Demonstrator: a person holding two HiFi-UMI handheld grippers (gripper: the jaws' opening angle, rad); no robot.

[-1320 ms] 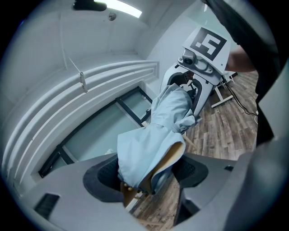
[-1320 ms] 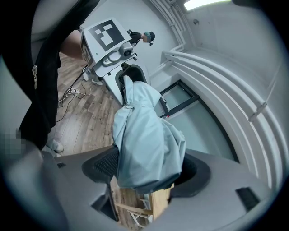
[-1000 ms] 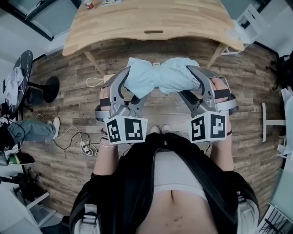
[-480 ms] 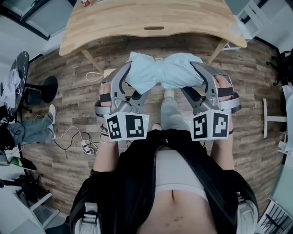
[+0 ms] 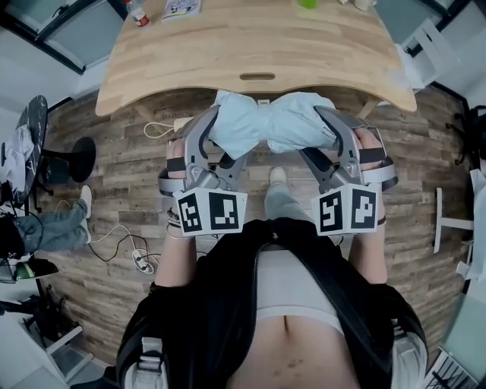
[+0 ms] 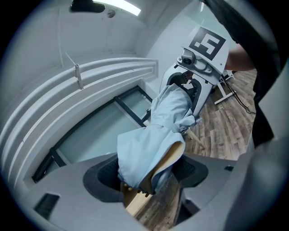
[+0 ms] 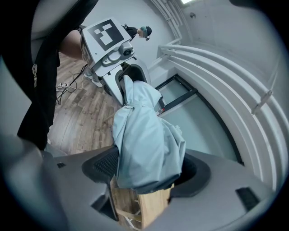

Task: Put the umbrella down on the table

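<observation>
A folded pale-blue umbrella (image 5: 269, 125) hangs level at chest height, held by its two ends over the wood floor just short of the wooden table (image 5: 250, 45). My left gripper (image 5: 218, 128) is shut on its left end, and my right gripper (image 5: 325, 125) is shut on its right end. In the left gripper view the umbrella (image 6: 153, 144) fills the space between the pads of the left gripper (image 6: 146, 176), with the right gripper (image 6: 198, 74) behind it. The right gripper view shows the umbrella's fabric (image 7: 146, 144) bunched in the right gripper (image 7: 146, 173); the left gripper (image 7: 118, 58) is beyond.
A bottle (image 5: 135, 11), a booklet (image 5: 181, 7) and a green item (image 5: 307, 3) sit at the table's far edge. Left on the floor: a black round stand (image 5: 76, 156), cables (image 5: 137, 247) and a seated person's leg (image 5: 53, 224). A white frame (image 5: 448, 220) stands right.
The table has drawn nearer and shows more of its top. The holder's foot has stepped forward under the umbrella. Both grippers keep their hold.
</observation>
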